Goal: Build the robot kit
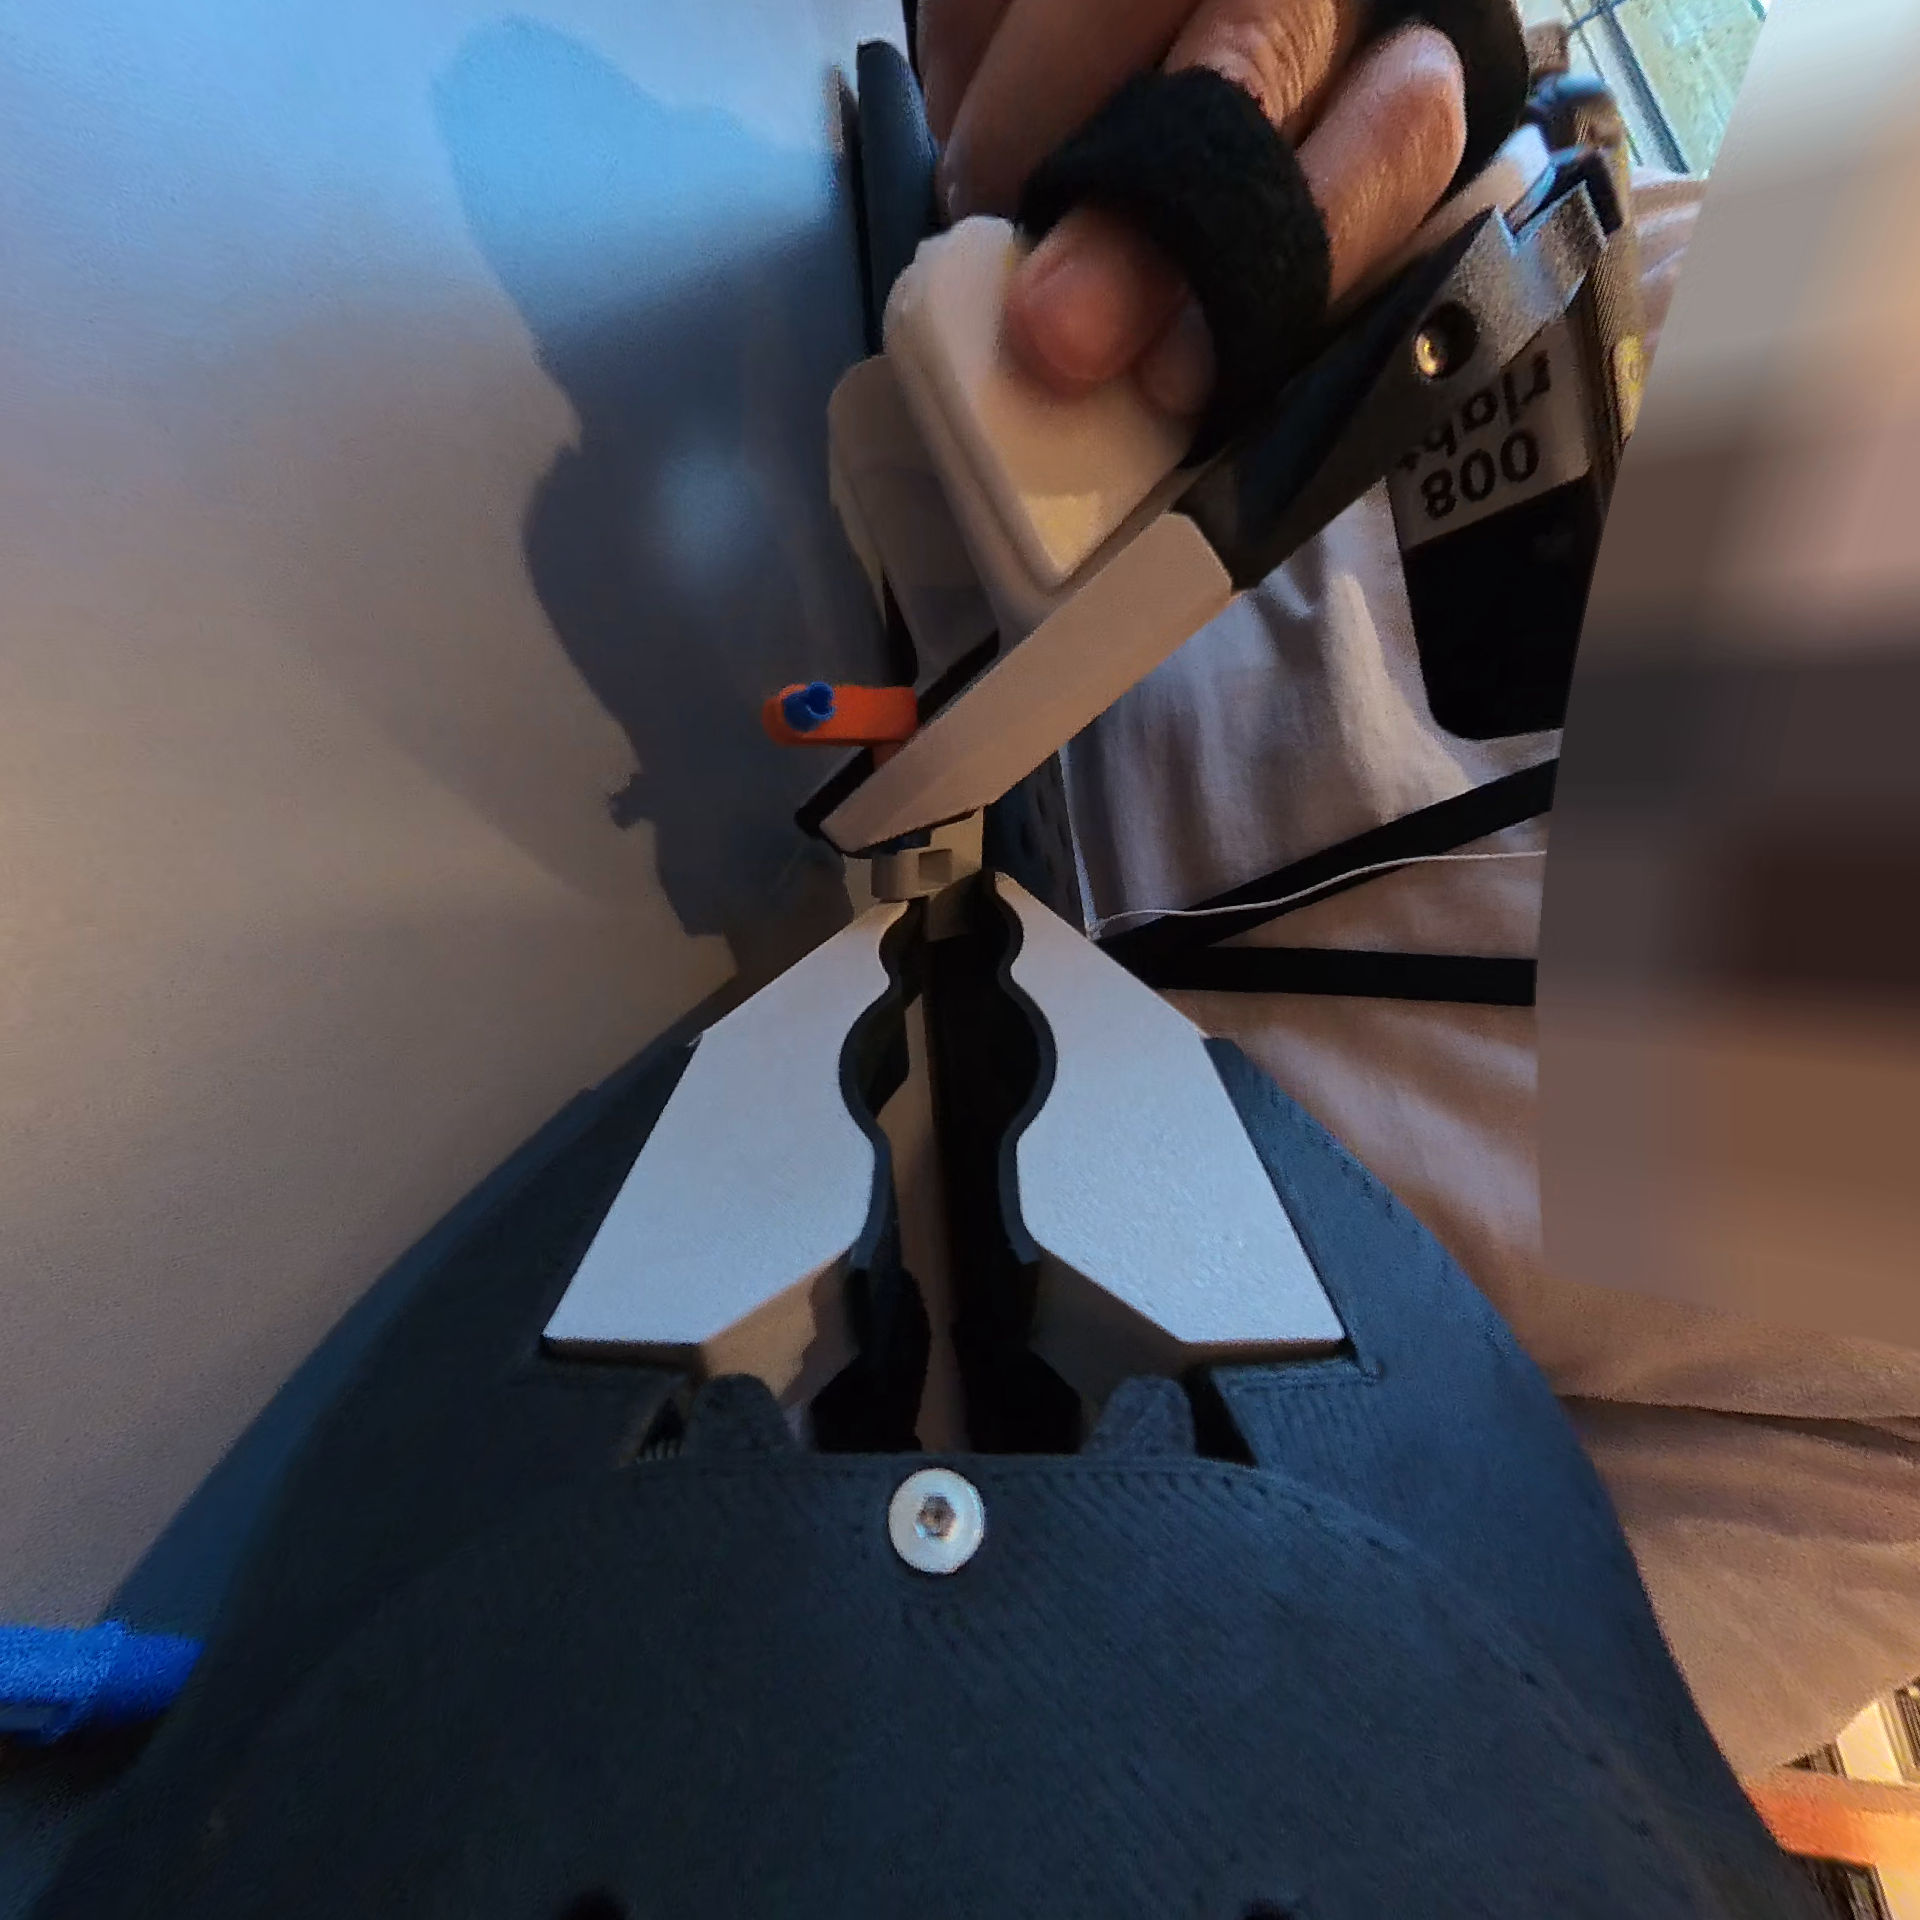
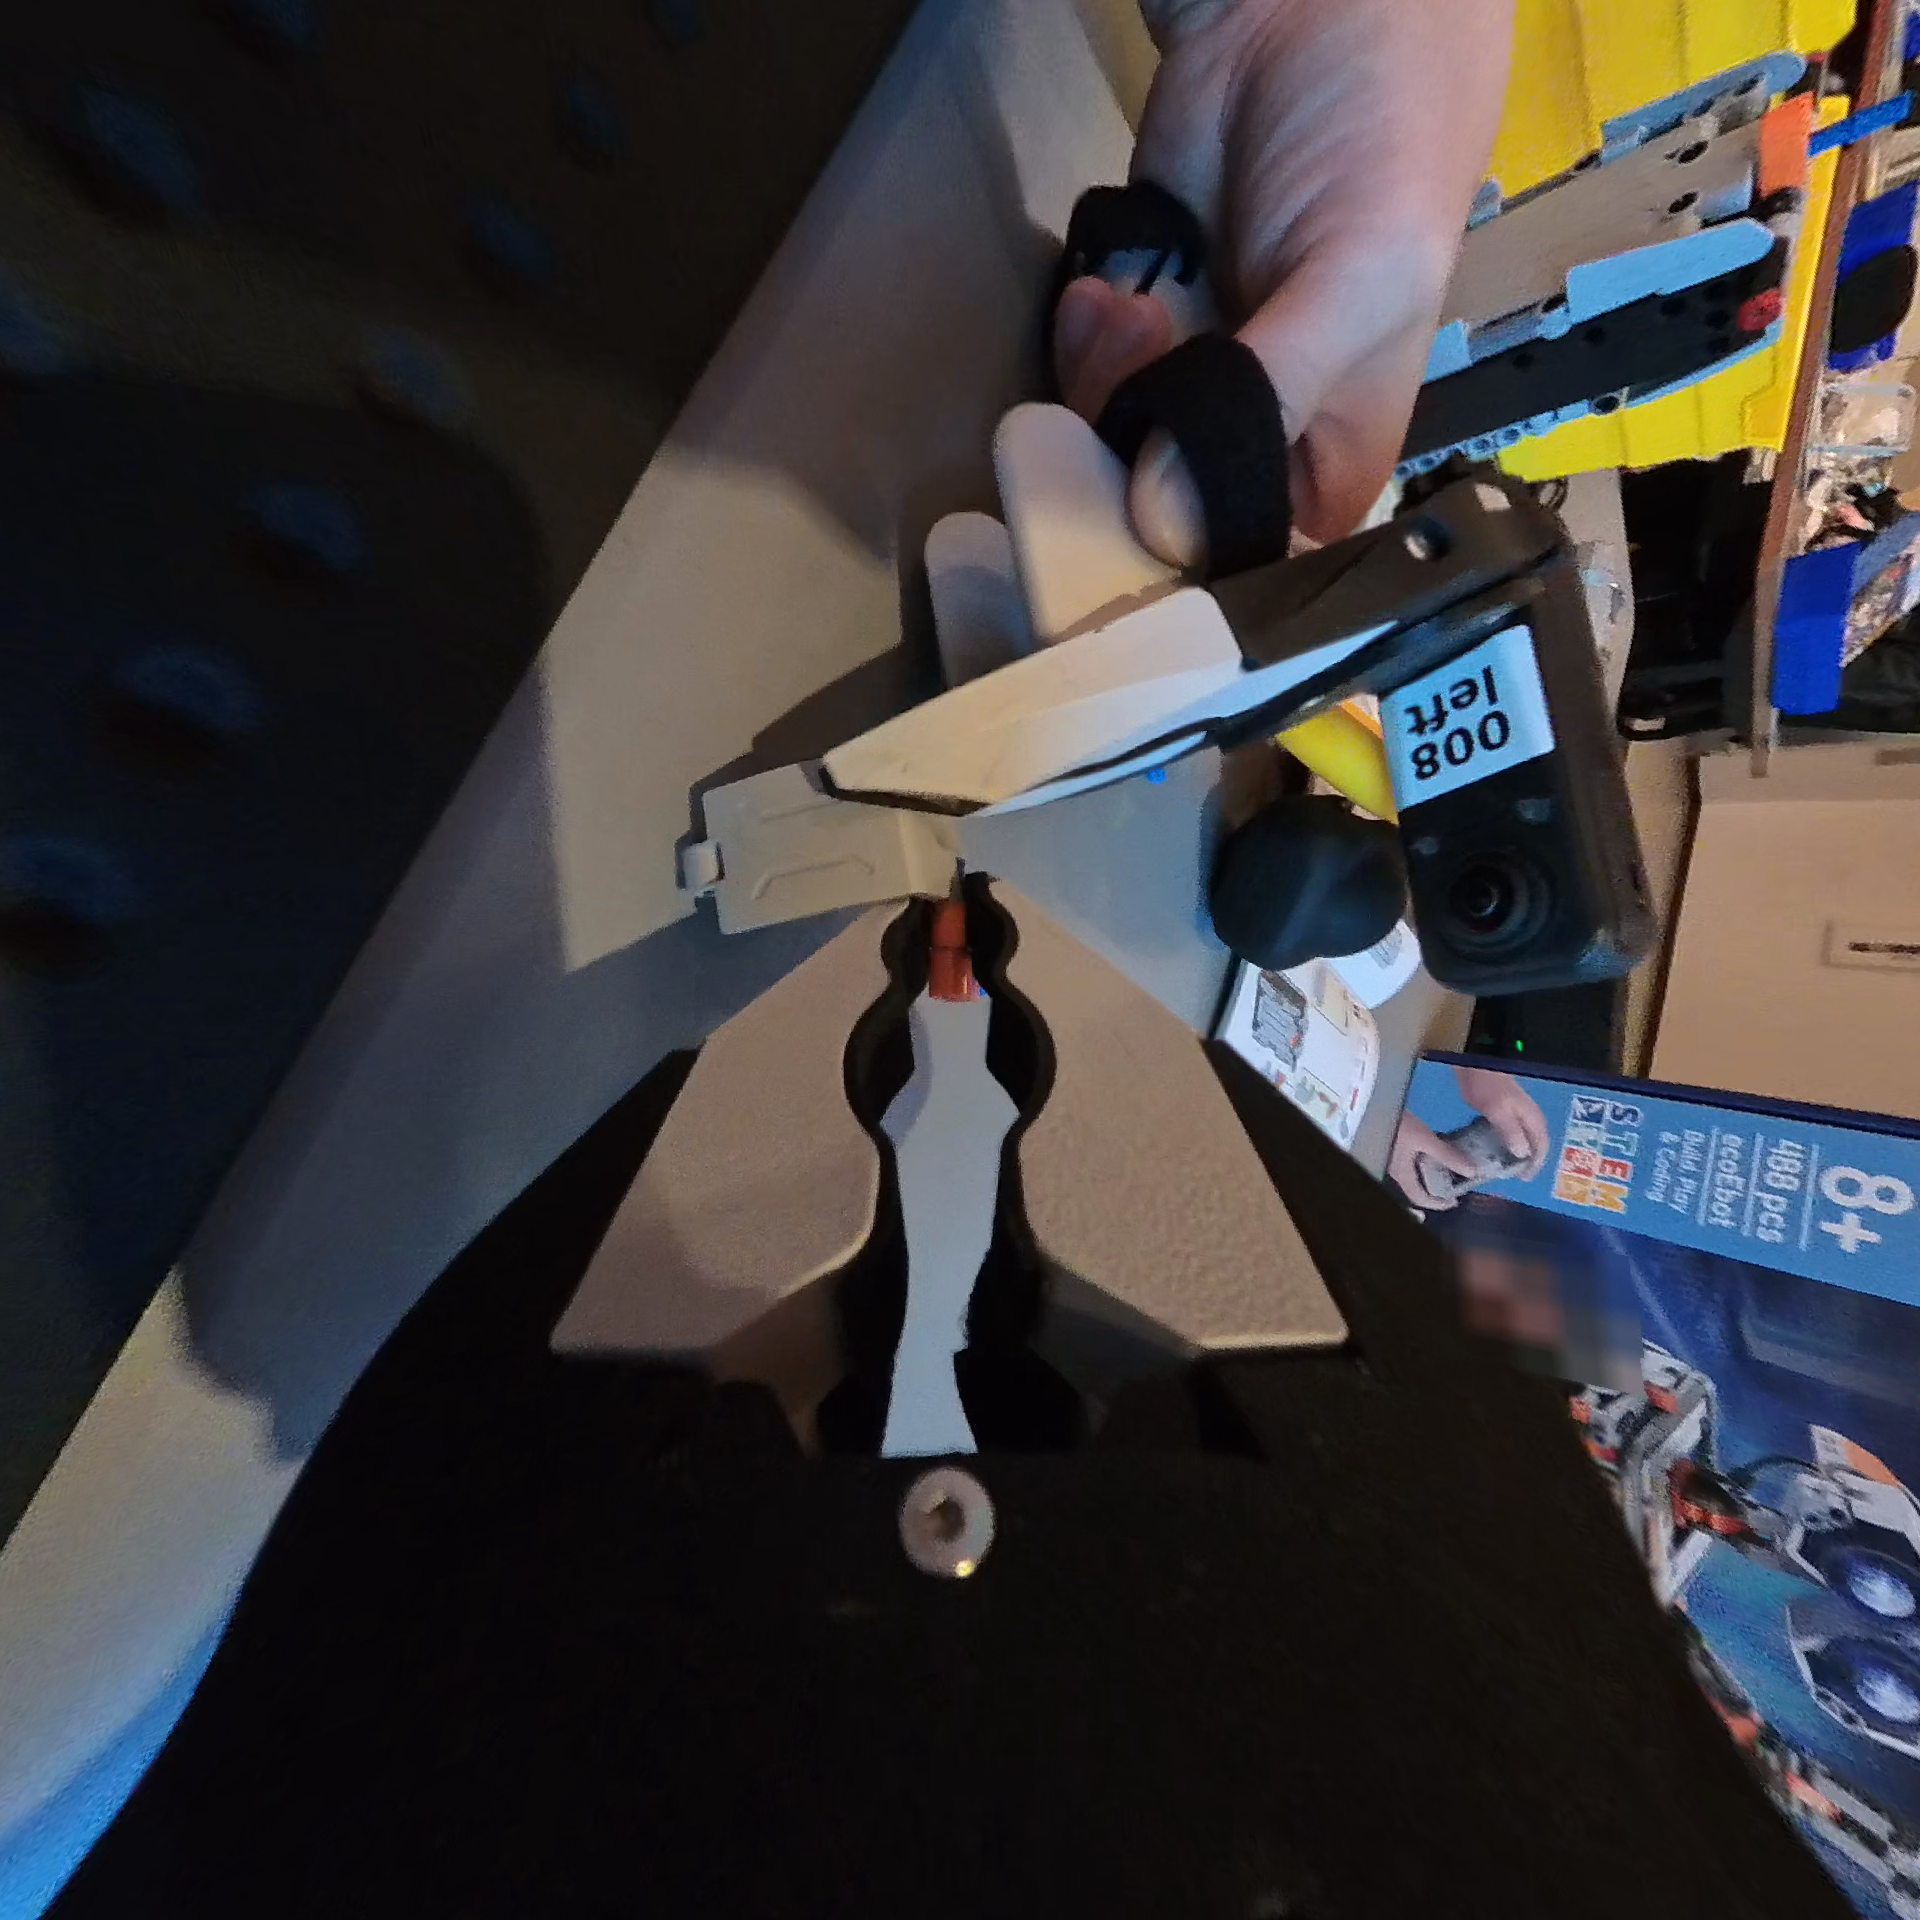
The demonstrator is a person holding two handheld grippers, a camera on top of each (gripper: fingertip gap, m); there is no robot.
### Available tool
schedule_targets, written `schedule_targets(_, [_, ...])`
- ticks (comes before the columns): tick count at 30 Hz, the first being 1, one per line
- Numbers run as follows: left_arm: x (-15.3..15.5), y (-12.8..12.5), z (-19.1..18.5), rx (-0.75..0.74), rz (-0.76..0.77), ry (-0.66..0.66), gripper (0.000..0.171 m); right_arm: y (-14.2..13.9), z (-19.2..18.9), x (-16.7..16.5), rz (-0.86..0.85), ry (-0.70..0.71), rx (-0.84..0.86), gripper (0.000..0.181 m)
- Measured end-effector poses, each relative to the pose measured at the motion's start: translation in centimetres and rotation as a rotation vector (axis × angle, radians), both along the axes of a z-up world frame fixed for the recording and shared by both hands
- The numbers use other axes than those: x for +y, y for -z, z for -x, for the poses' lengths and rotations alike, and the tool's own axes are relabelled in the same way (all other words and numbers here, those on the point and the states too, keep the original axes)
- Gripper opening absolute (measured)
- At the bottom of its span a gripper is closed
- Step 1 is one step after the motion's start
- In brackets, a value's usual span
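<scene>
In the left wrist view my left gripper [image 1: 935,902] is shut on a small grey plastic piece [image 1: 914,868] at its tips. My right gripper [image 1: 836,821] comes in from the upper right, held by a hand [image 1: 1195,156], and its tips touch that piece. It carries an orange piece [image 1: 862,717] with a blue pin [image 1: 806,707]. In the right wrist view my right gripper [image 2: 951,906] is shut on the orange piece [image 2: 948,951]. The left gripper [image 2: 826,777] holds a grey panel [image 2: 800,862] right above it.
A blue toy-set box [image 2: 1714,1351] lies at the right, with an open booklet [image 2: 1309,1039] behind it. A yellow box [image 2: 1662,208] with a model stands on a shelf. A pale tabletop [image 2: 727,623] runs diagonally. A person's light shirt [image 1: 1299,727] and a pale wall [image 1: 312,623] are close. Tip to tip, the grippers are about 4 centimeters apart.
</scene>
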State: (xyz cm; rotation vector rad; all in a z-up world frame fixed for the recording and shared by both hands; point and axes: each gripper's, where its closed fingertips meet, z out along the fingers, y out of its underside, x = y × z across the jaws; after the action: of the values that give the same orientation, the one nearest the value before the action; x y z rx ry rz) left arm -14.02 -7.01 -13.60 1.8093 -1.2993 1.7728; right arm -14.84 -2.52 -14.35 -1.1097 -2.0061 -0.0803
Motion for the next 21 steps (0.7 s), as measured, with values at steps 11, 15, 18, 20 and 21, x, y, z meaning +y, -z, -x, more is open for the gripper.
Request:
schedule_targets(11, [-0.35, -0.19, 0.16, -0.009, 0.010, 0.028, 0.008, -0.05, 0.23, -0.81, 0.125, -0.046, 0.059, 0.005])
schedule_targets(15, [-0.38, -0.83, 0.25, -0.051, 0.020, 0.033, 0.007, -0.19, 0.22, -0.55, 0.161, -0.056, 0.067, 0.005])
schedule_targets(18, [-0.10, -0.82, 0.11, -0.047, 0.026, 0.015, 0.007, -0.03, 0.37, -0.39, 0.168, -0.038, 0.056, 0.005])
schedule_targets(20, [0.13, -0.74, -0.03, -0.038, 0.034, -0.002, 0.007, 0.01, 0.27, -0.13, 0.127, -0.029, 0.038, 0.006])
schedule_targets(21, [0.16, -0.71, -0.04, -0.034, 0.036, -0.003, 0.007, 0.04, 0.20, -0.02, 0.111, -0.027, 0.031, 0.006])
